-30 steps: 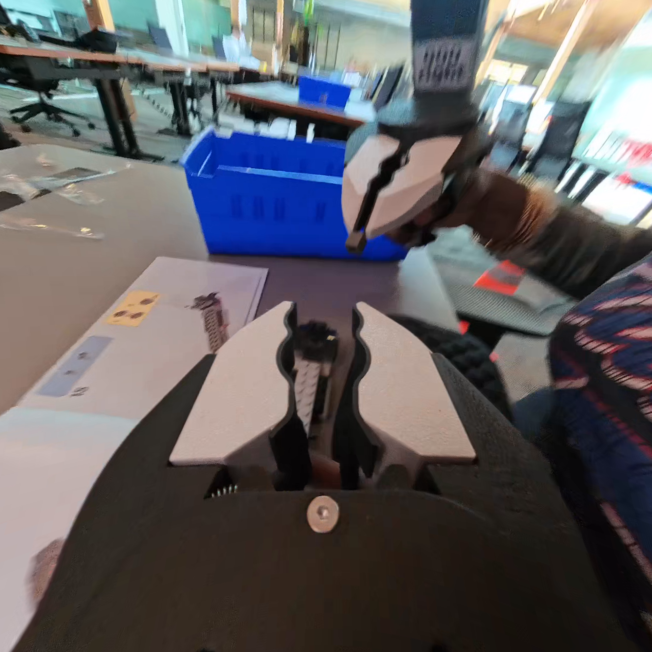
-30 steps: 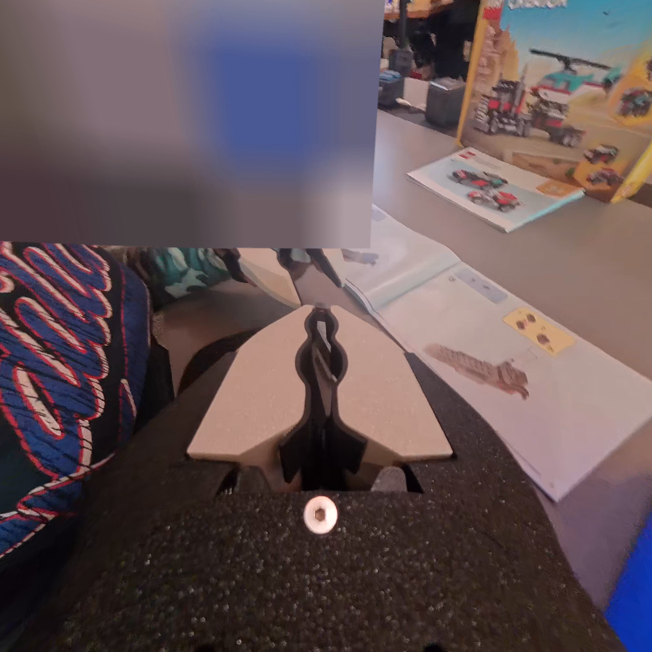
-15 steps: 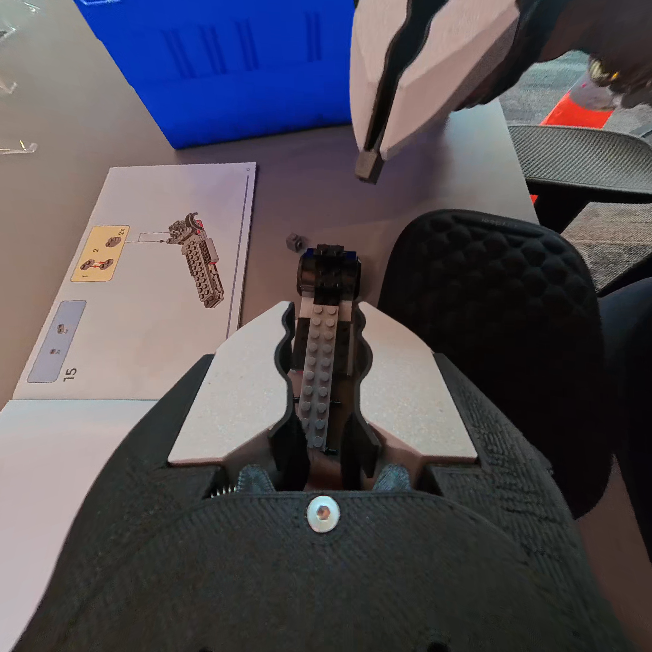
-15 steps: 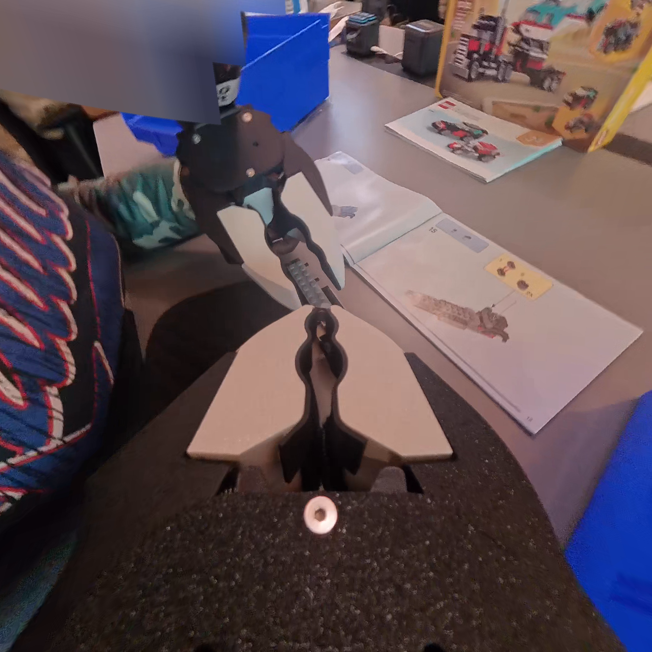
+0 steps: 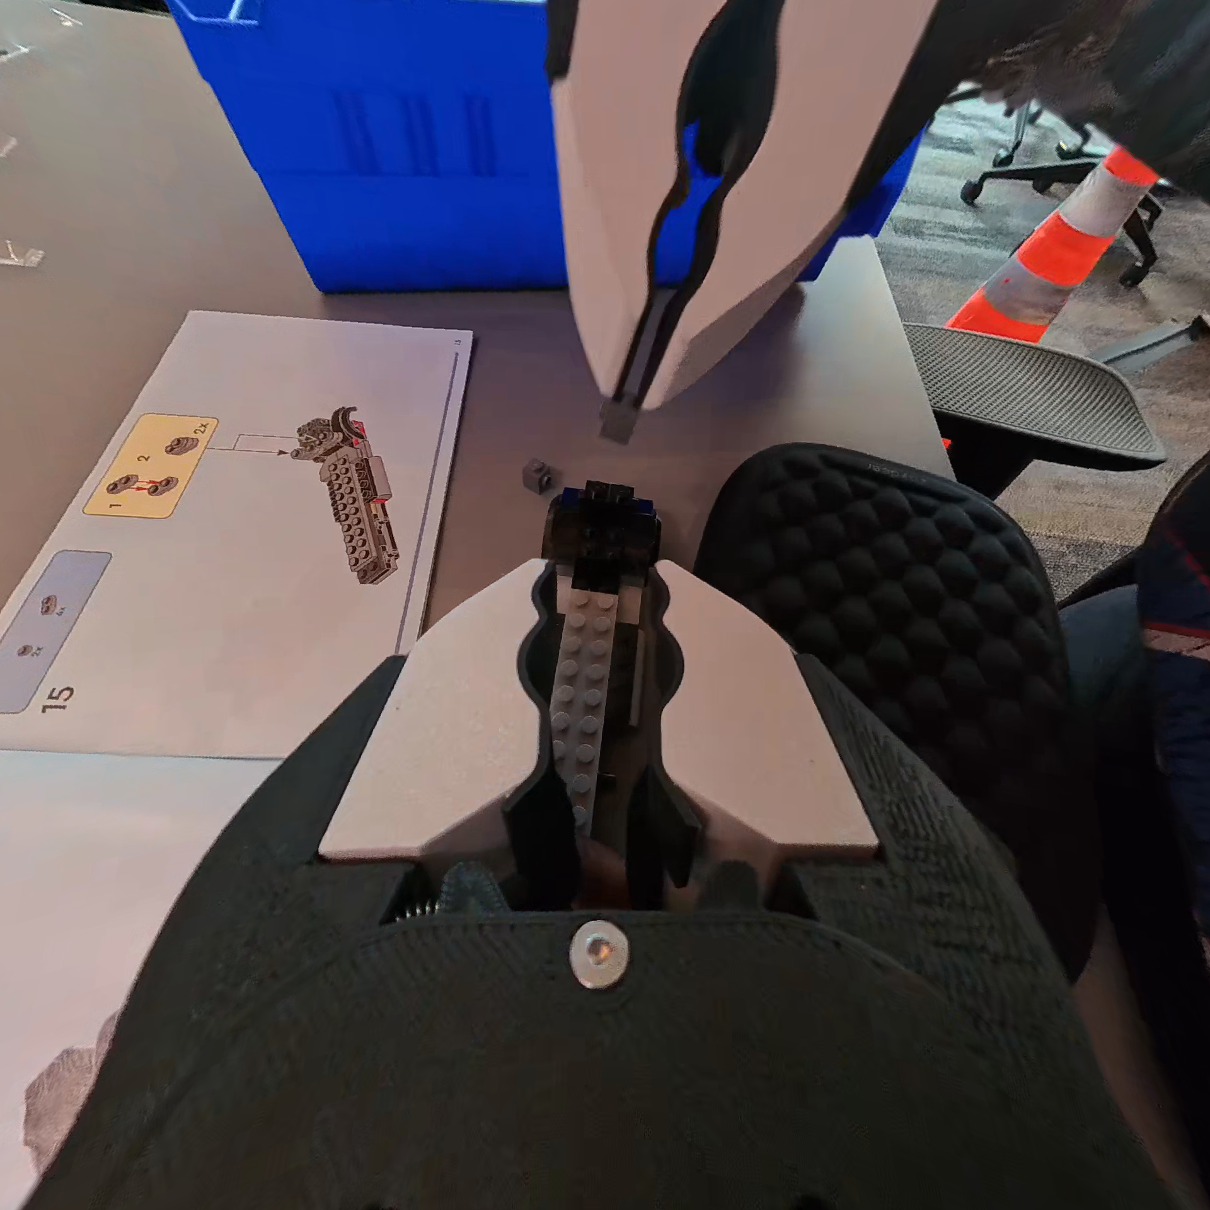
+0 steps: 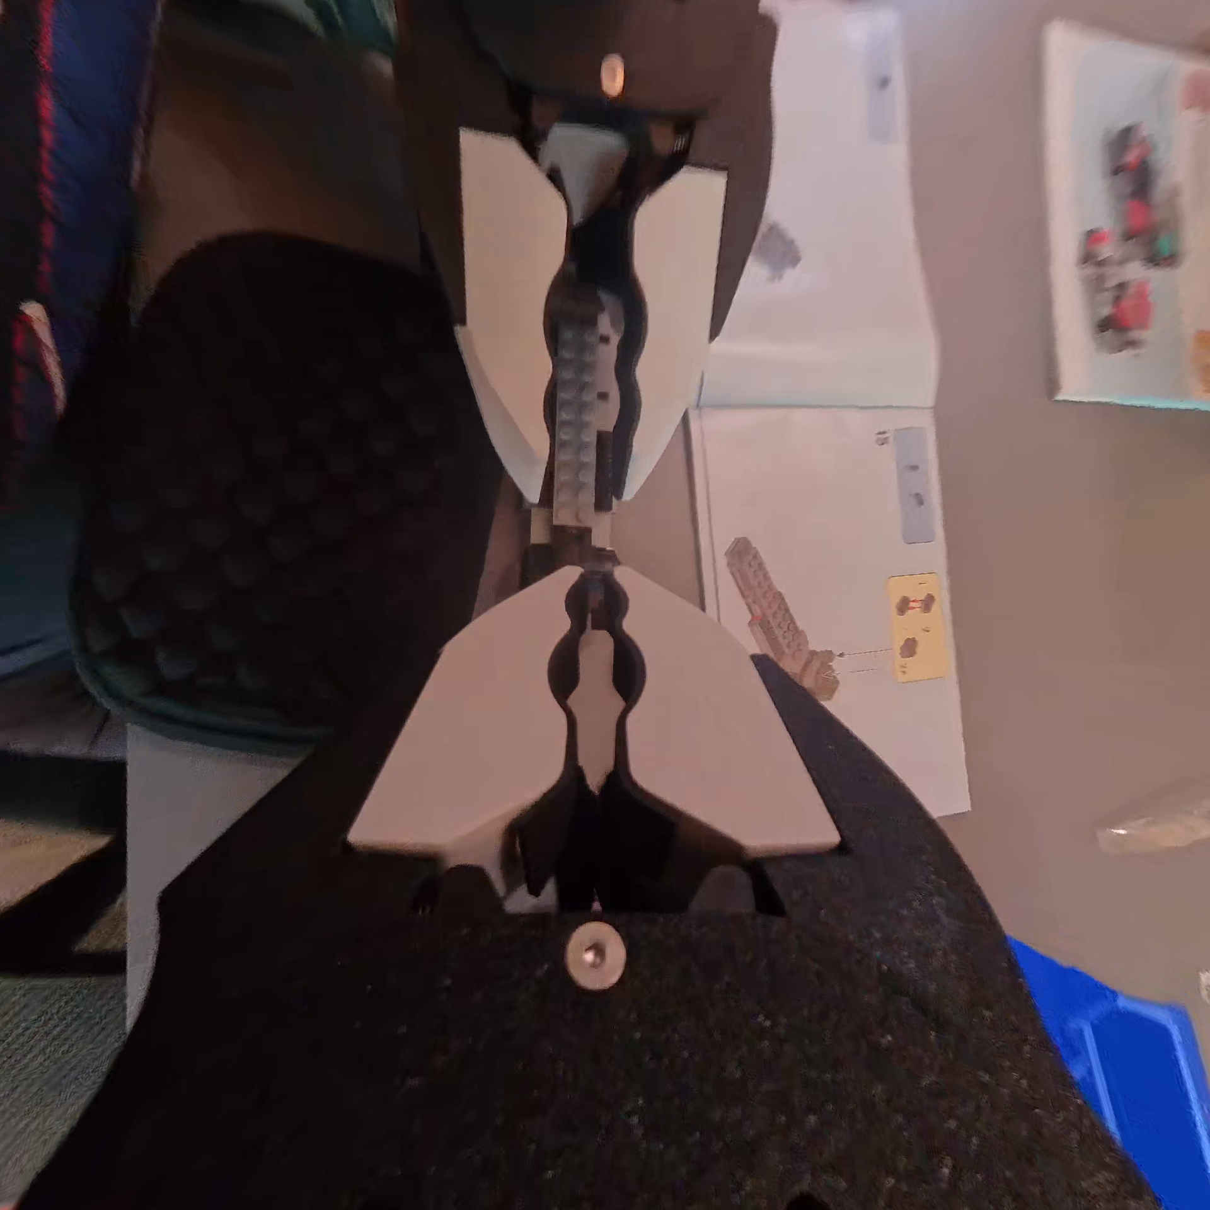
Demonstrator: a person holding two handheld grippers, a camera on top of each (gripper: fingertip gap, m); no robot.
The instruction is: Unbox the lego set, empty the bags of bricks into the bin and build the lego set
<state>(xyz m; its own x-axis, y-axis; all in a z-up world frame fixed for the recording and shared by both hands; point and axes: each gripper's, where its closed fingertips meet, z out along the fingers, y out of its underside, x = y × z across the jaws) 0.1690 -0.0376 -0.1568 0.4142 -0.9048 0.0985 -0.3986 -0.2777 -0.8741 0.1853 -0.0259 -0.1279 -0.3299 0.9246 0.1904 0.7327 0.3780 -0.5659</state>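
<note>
**Grey desk, both claws over the open booklet's edge**

Grey desk, blue bin at back, instruction booklet open. Left claw clamped on grey-and-black lego assembly. Right claw above, nipping small dark brick. Loose grey brick just beside assembly's front.

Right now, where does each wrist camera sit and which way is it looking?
Left wrist view: sits behind the left gripper, looks forward and down over the table to the bin; its fingers clamp the build; a sleeve shows top right.
Right wrist view: sits behind the right gripper, looks down at the table edge, facing the left gripper; its tips pinch a small brick.
Shared: both grippers, the build, the open manual, the black cushion, the bin.
</note>
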